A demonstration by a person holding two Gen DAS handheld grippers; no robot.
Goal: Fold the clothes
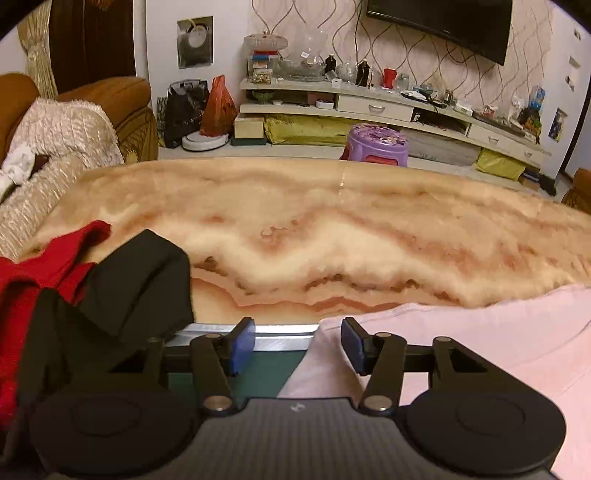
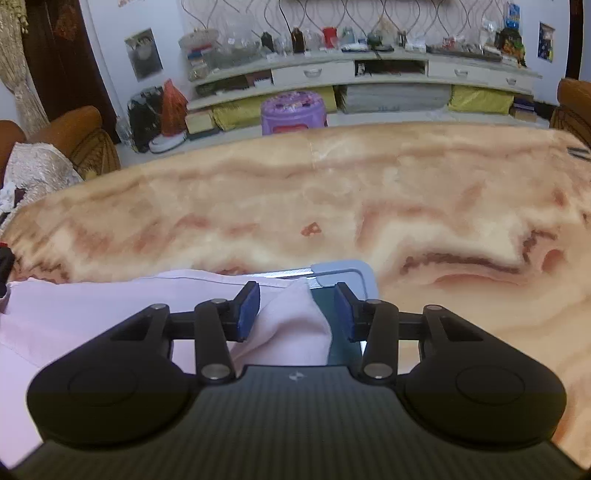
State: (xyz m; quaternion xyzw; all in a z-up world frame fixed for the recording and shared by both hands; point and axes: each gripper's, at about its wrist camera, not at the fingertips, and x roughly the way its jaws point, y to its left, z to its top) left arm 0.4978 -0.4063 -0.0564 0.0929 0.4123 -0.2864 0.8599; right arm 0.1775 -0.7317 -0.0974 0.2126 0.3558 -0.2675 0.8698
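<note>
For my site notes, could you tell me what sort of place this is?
Most likely a home living room: a wall-mounted television above a cluttered media shelf, a brown sofa, and a marble-patterned table.

A purple stool [image 1: 376,142] was placed behind the marble-patterned table [image 1: 332,229], in front of a long cluttered shelf unit [image 2: 369,70], and a television [image 1: 443,22] was mounted above.
</note>
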